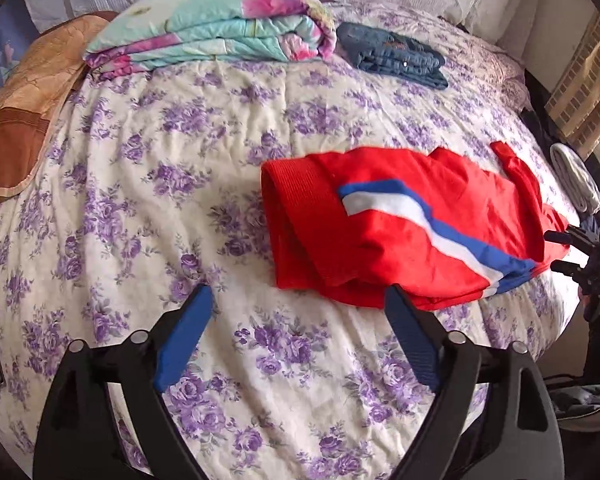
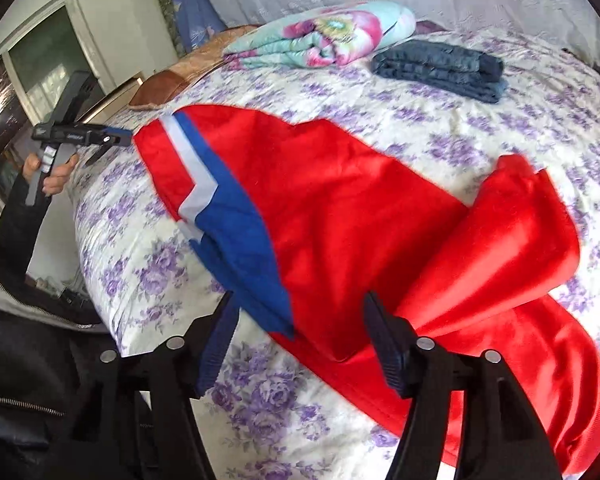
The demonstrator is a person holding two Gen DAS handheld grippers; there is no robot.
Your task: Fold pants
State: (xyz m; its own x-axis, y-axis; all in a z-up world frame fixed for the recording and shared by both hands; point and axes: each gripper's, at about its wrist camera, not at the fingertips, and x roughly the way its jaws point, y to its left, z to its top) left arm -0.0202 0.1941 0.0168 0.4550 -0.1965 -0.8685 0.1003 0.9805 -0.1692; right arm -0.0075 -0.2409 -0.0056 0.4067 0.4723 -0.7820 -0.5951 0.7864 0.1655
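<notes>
The red pants [image 1: 400, 232] with a blue and white stripe lie partly folded on the bed with the purple flower cover [image 1: 180, 200]. My left gripper [image 1: 300, 300] is open and empty, just in front of the pants' near edge; its right finger [image 1: 412, 340] is by the fabric. In the right wrist view the pants [image 2: 360, 220] spread across the middle, with a loose red fold at the right. My right gripper [image 2: 300, 312] is open over the pants' near edge, holding nothing. The left gripper shows there at the far left [image 2: 116, 136], and the right gripper at the right edge of the left wrist view [image 1: 560, 252].
A folded floral quilt [image 1: 220, 24] and folded dark blue jeans [image 1: 396, 56] lie at the back of the bed. A brown pillow [image 1: 24, 128] lies at the left. The bed edge drops off at the right [image 1: 556, 312].
</notes>
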